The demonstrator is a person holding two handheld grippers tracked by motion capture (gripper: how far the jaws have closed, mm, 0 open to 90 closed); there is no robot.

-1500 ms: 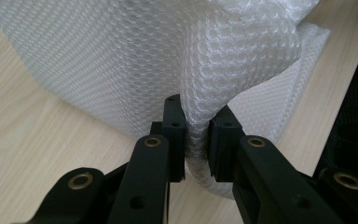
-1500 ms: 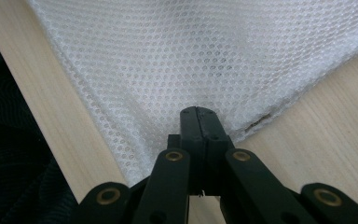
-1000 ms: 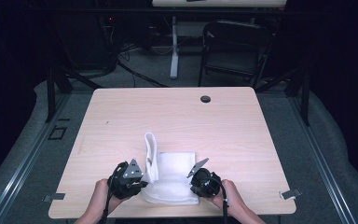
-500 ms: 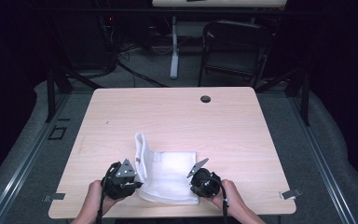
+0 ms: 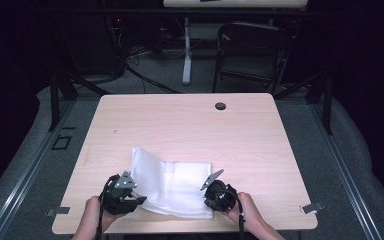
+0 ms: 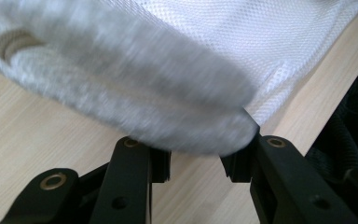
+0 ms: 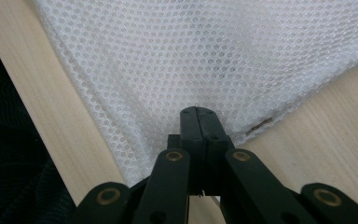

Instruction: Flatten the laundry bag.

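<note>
A white mesh cloth (image 5: 172, 187) lies spread on the near part of the wooden table (image 5: 180, 125). Its left portion bulges up slightly. My left gripper (image 5: 132, 197) is at the cloth's near left corner. In the left gripper view, that gripper (image 6: 195, 161) is open and a blurred fold of the cloth (image 6: 135, 88) hangs just over the jaw tips. My right gripper (image 5: 209, 196) is at the near right corner, and in the right gripper view it (image 7: 199, 116) is shut on the cloth's (image 7: 205, 56) edge.
A dark round grommet hole (image 5: 220, 106) sits near the table's far edge. A folding chair (image 5: 252, 50) and cables stand on the floor beyond the table. Metal clips (image 5: 310, 206) mark the near corners. The table's near edge runs just behind both grippers.
The cloth's left flap, which stood upright, has swung left and dropped flatter. My left gripper moved left and its jaws now stand apart. The right gripper stayed put.
</note>
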